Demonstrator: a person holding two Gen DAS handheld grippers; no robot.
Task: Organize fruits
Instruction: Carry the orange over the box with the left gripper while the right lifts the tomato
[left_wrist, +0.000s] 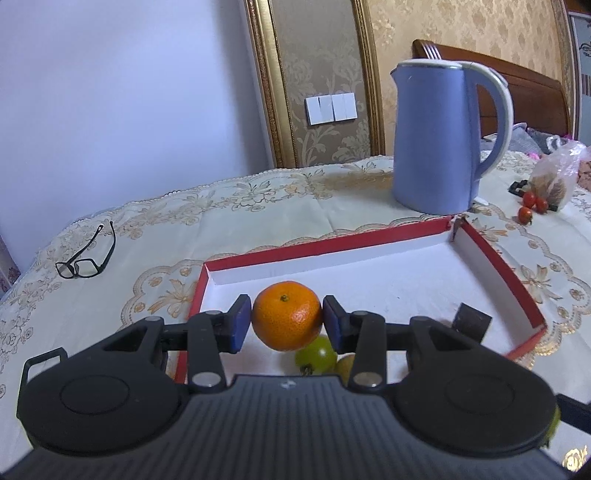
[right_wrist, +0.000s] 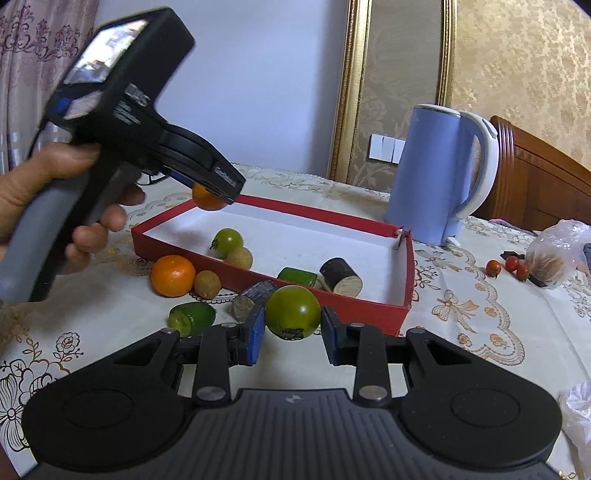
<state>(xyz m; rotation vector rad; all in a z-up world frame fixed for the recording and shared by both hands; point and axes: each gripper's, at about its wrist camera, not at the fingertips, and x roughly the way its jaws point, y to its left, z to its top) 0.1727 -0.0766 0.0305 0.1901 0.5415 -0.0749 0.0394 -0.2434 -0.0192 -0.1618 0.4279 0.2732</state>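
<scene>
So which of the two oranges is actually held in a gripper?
The orange clamped in the left gripper, above the red box. The other orange lies on the tablecloth outside the box, beside a longan.

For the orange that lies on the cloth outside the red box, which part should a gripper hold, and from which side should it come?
Grip the orange across its widest middle, coming from above. It is round with no handle. A brown round fruit touches one side and the red box wall stands close behind, so set the pads on the front and back faces, which look free.
</scene>
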